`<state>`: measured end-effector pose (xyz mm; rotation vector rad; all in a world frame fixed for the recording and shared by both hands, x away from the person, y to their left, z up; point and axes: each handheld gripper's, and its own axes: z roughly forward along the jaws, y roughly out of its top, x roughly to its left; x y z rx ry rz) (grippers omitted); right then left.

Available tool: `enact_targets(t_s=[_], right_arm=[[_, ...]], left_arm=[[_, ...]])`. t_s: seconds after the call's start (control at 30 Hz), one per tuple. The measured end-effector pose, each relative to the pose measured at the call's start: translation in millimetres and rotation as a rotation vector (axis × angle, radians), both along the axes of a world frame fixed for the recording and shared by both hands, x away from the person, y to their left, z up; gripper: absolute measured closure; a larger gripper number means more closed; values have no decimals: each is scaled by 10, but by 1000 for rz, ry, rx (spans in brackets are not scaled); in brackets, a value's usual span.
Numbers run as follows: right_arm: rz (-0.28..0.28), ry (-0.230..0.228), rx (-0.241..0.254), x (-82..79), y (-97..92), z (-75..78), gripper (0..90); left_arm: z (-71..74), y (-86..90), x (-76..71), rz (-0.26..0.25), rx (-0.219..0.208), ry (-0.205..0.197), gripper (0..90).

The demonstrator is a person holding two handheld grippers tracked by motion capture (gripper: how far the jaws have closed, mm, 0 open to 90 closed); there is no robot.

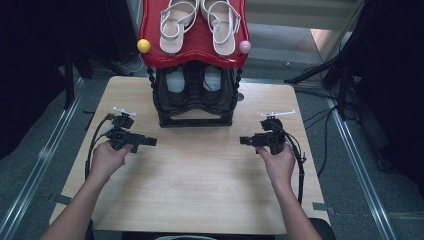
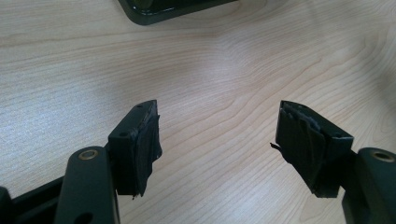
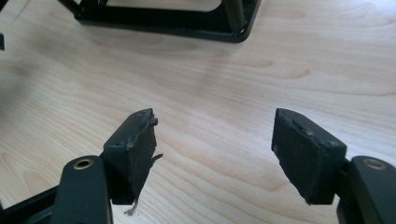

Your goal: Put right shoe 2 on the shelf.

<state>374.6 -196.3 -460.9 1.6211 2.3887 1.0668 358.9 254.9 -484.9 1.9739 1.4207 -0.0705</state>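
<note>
A black shoe rack (image 1: 196,95) stands at the far middle of the wooden table (image 1: 200,175); its red top shelf (image 1: 195,50) carries a pair of white sandals (image 1: 197,22), and dark shoes (image 1: 195,85) sit on the lower tier. My left gripper (image 1: 150,142) is held at the table's left, pointing right, open, with bare wood between its pads (image 2: 140,144). My right gripper (image 1: 245,140) is held at the right, pointing left, open and empty; its pads (image 3: 306,149) frame bare table. The rack's black base (image 3: 177,23) lies ahead of it.
A yellow ball (image 1: 143,46) and a pink ball (image 1: 245,47) cap the red shelf's front corners. Cables trail from both grippers off the table sides. Black stands and metal rails flank the table on the floor.
</note>
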Motion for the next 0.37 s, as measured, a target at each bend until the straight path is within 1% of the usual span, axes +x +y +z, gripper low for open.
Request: enact_targets(t_s=[0.07,0.2,0.27,0.37], right_arm=[[6,4,-5,-9,23,-22,314],[11,2,-10,-21,39,-38,314],[15,7,-9,-26,44,-45,314],[17,9,-11,-29,48,-65,313]], left_arm=[[-3,-2,-1,-7,9,-1,308],[-10,-5,-1,-8,10,-6,304],[-15,-7,0,-20,29,-9,300],[-22,-15,2,-14,23,-10,297]])
